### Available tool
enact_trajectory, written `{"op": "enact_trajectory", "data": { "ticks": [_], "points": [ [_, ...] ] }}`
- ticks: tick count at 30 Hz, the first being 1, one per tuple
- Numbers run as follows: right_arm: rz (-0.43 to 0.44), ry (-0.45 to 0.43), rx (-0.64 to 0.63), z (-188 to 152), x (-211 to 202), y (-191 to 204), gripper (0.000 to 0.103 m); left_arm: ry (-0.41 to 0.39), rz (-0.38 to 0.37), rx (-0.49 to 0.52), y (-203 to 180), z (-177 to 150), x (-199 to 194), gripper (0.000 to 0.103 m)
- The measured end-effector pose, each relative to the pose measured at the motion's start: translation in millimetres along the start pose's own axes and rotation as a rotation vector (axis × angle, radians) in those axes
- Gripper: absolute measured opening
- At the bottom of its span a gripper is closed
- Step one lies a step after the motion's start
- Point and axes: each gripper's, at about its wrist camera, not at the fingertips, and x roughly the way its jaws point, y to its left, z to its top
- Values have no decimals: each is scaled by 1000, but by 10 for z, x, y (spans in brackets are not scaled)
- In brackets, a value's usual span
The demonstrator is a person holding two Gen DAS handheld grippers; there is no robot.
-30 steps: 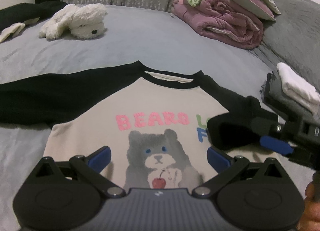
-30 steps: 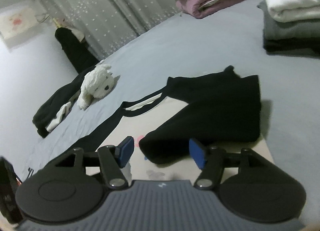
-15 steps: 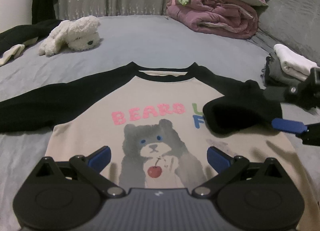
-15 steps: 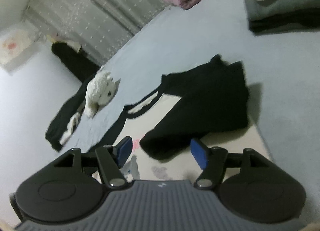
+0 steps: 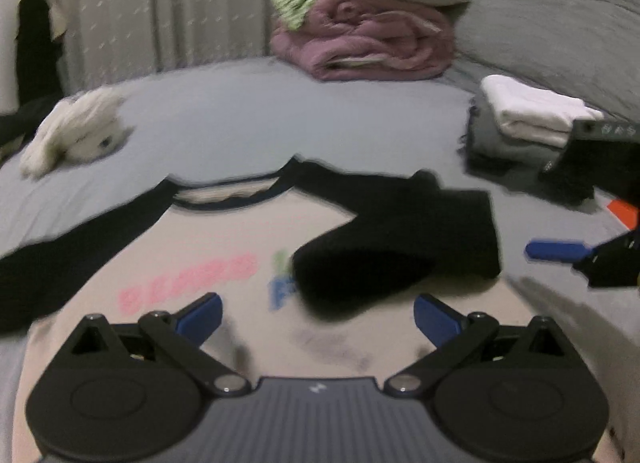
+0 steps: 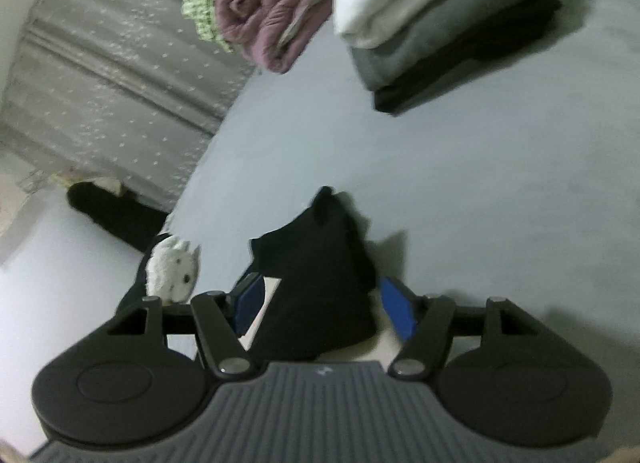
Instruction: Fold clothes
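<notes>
A cream raglan shirt (image 5: 224, 239) with black sleeves and pink lettering lies flat on the bed. Its right sleeve (image 5: 400, 247) is folded in over the chest; the left sleeve (image 5: 80, 239) stretches out to the left. My left gripper (image 5: 318, 313) hovers open above the shirt's lower front, holding nothing. My right gripper (image 6: 320, 303) is open too, tilted, with the folded black sleeve (image 6: 320, 283) lying below and between its fingers. One blue fingertip (image 5: 556, 251) of the right gripper shows at the right edge of the left wrist view.
A stack of folded clothes (image 5: 520, 123), white on grey on black, sits at the right on the grey bed (image 5: 280, 119). A rolled purple blanket (image 5: 368, 39) lies at the back. A white plush toy (image 5: 72, 135) and dark clothing (image 6: 116, 211) lie to the left, with curtains (image 6: 100, 63) behind.
The left gripper has moved right and lower over the shirt. The right gripper has drawn back from the folded sleeve and rolled, now aimed more toward the folded stack. Both stayed open.
</notes>
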Motion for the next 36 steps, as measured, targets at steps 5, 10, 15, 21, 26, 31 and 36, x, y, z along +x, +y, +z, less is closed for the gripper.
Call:
{"op": "enact_trajectory", "data": {
  "ticks": [5,10,15,21,26,31,36],
  "points": [
    [15,35,49,13,23,-80,69,19,-40,50,-210,159,264,102],
    [17,49,50,3,45,-57,69,36,-86,-37,-153,239,385,68],
    [13,53,42,-26,62,-31,69,35,-133,-188,50,289,336,30],
    [5,53,18,-61,70,13,69,-56,-122,-300,313,298,45,17],
    [-2,41,-6,-80,65,49,69,-95,-82,-409,627,210,-169,16],
    [-5,35,-27,-100,84,75,69,-97,-26,-500,949,64,-265,16],
    [-5,41,-48,-127,123,114,69,-80,0,-582,1232,-86,-271,18]
  ]
}}
